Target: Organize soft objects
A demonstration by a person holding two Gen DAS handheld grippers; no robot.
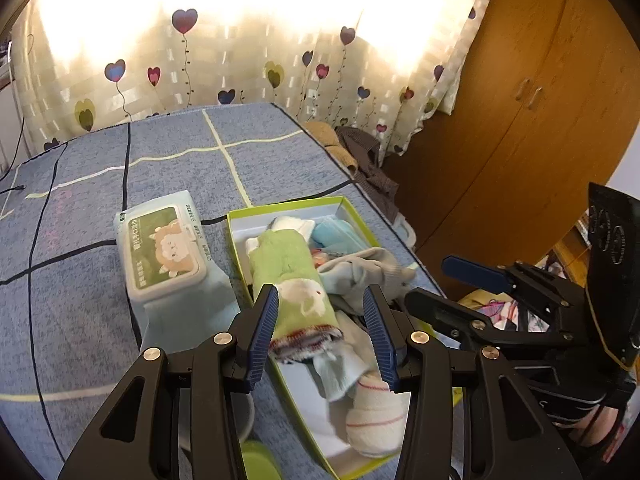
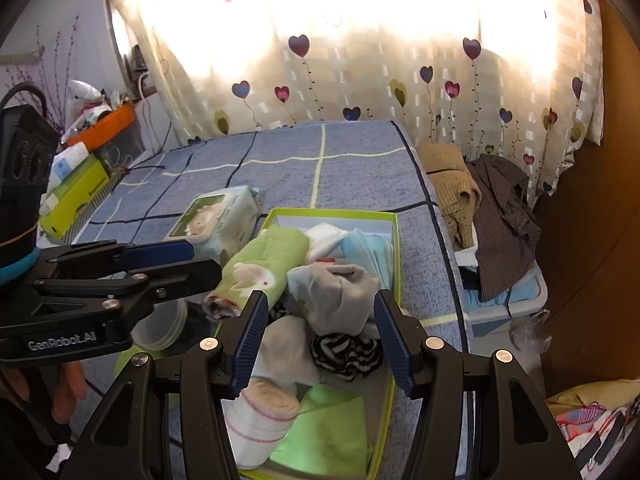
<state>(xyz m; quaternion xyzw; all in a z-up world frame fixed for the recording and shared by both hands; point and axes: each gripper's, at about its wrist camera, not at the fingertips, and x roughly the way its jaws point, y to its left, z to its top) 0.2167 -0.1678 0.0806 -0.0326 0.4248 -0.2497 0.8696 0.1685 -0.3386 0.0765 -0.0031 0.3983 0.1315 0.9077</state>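
A green-rimmed box [image 1: 288, 205] [image 2: 394, 248] on the blue bed holds several rolled socks and cloths. A green sock with a white animal print [image 1: 294, 280] [image 2: 256, 268] lies across its near left side. My left gripper [image 1: 320, 336] is open, with its fingers on either side of that sock's cuff end and not closed on it. My right gripper [image 2: 320, 344] is open above a grey sock [image 2: 340, 292] and a black-and-white striped sock [image 2: 346, 354]. A white sock with red stripes [image 2: 260, 412] lies at the box's near end. A pale blue sock [image 1: 188, 316] lies on the bed under a wipes pack [image 1: 164, 246].
The wipes pack [image 2: 218, 216] lies left of the box. The bed edge runs close on the right, with piled clothes [image 2: 496, 208] and a storage bin [image 2: 508, 308] beyond it. A wooden wardrobe [image 1: 540, 92] stands at right. Boxes and an orange tray [image 2: 102, 124] sit at far left.
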